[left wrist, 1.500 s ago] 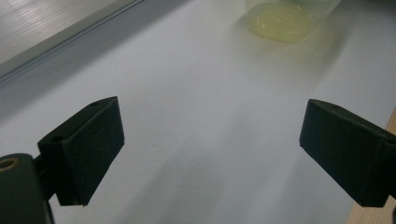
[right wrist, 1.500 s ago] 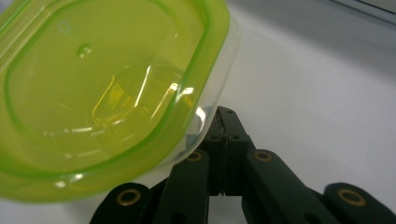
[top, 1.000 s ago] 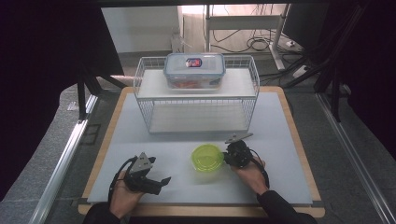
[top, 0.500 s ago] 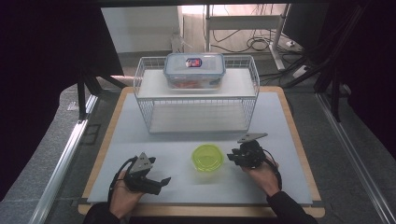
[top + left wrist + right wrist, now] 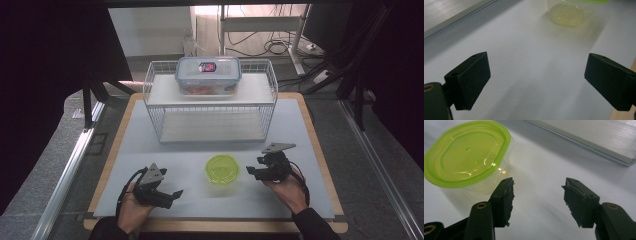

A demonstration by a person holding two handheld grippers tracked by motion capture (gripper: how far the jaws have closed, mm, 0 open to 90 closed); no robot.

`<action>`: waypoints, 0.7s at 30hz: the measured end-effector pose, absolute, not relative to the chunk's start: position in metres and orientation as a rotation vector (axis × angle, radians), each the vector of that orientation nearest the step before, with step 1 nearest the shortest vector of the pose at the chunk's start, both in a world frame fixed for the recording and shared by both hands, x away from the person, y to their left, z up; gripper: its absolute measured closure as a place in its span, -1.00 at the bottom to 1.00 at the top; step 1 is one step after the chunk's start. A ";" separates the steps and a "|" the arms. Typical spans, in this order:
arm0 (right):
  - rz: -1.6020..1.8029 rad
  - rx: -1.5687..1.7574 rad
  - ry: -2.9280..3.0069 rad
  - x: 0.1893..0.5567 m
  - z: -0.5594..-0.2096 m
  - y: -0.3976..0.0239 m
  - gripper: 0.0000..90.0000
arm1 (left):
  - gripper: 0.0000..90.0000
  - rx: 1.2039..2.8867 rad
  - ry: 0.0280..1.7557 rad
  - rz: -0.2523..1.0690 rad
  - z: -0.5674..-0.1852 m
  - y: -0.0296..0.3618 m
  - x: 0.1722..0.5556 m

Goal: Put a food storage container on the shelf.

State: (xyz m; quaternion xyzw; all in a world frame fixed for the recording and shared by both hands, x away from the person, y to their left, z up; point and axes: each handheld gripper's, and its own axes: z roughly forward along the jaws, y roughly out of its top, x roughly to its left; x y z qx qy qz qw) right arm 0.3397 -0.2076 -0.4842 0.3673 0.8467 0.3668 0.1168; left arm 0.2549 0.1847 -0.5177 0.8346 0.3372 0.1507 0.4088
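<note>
on the mat (image 5: pixel 150 145), one green-lidded tub (image 5: pixel 222 169)

No text, brand or number can be read anywhere. The clear lidded box (image 5: pixel 208 75) atop the wire rack (image 5: pixel 210 100) carries a small red-and-blue label (image 5: pixel 207 66). Its print is too small to make out.

Left gripper (image 5: pixel 172 194) low at lower left with jaws wide apart, right gripper (image 5: pixel 251 171) at lower right, its empty jaws just opening
</note>
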 end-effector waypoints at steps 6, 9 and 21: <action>1.148 1.106 2.472 0.340 -0.479 -0.205 -0.08 | -0.86 2.098 0.850 0.383 -0.518 0.184 0.255; 1.225 1.131 2.467 0.343 -0.475 -0.203 0.00 | -0.86 2.097 0.852 0.381 -0.518 0.184 0.255; 1.371 1.233 2.599 0.367 -0.489 -0.185 0.25 | -0.86 2.105 0.847 0.382 -0.518 0.184 0.255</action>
